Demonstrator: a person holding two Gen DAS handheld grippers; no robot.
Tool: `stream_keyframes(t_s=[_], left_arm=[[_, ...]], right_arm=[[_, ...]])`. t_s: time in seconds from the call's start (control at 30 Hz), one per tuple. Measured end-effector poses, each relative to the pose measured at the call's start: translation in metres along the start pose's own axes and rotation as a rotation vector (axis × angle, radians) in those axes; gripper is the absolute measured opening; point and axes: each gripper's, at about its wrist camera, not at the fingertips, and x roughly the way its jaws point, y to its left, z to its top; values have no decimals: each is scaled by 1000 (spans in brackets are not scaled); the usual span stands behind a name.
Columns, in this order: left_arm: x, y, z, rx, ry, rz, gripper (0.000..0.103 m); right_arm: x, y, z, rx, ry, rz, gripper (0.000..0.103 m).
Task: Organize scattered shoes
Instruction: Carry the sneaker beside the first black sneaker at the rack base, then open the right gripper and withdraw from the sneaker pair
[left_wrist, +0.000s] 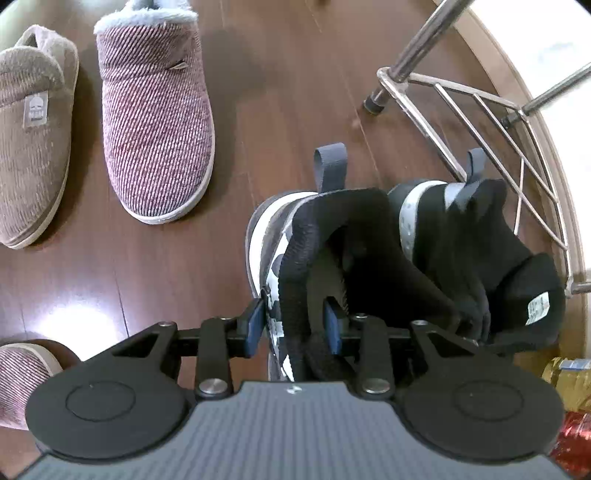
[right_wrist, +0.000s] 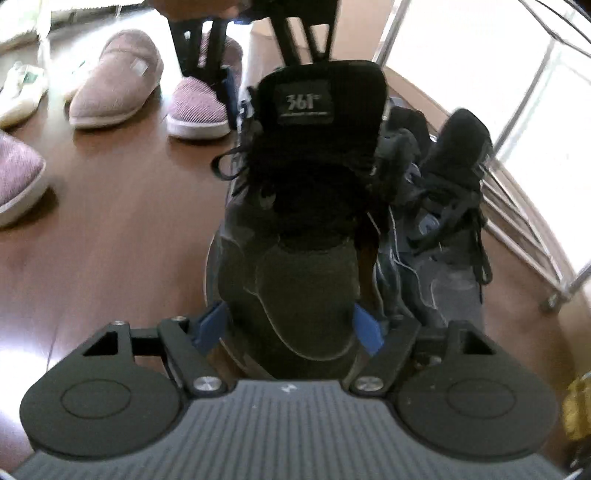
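Note:
A black sneaker (left_wrist: 332, 243) with a white and grey sole stands on the wooden floor. My left gripper (left_wrist: 295, 325) is shut on its left collar wall, one pad outside and one inside the opening. Its twin sneaker (left_wrist: 480, 251) sits just to the right against a chrome rack. In the right wrist view the same sneaker (right_wrist: 295, 229) faces me, toe first, tongue marked 361. My right gripper (right_wrist: 291, 328) straddles its toe with blue pads (right_wrist: 212, 325) at either side, touching it. The left gripper's fingers (right_wrist: 225, 92) show behind the shoe.
A maroon striped slipper (left_wrist: 155, 125) and a brown slipper (left_wrist: 33, 140) lie at upper left; another maroon slipper (left_wrist: 22, 376) is at lower left. A chrome wire shoe rack (left_wrist: 480, 110) stands at right. A white shoe (right_wrist: 18, 92) lies far left.

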Motion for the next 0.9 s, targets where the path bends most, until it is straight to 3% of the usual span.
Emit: stream_keyframes(t_s=[0.57,0.63,0.7,0.83,0.9], left_arm=[[7,-36,-5,86,-6,14,44],[9,-38,-5,92,-3,13,57],[10,-42,-6,111,0,-5,60],[-12,-35,-15,74,-82,-13,62],[-32,-33,-17,65,-123,-17,62]], right_arm=[[7,-33,-1,44,57,-28,65],[5,-35,-2,49,57,-32,65],[5,-36,-2,51,60,-39,66],[-2,-40,0,62,58,-32,65],[-20,-48,1,114,16,-15,75]])
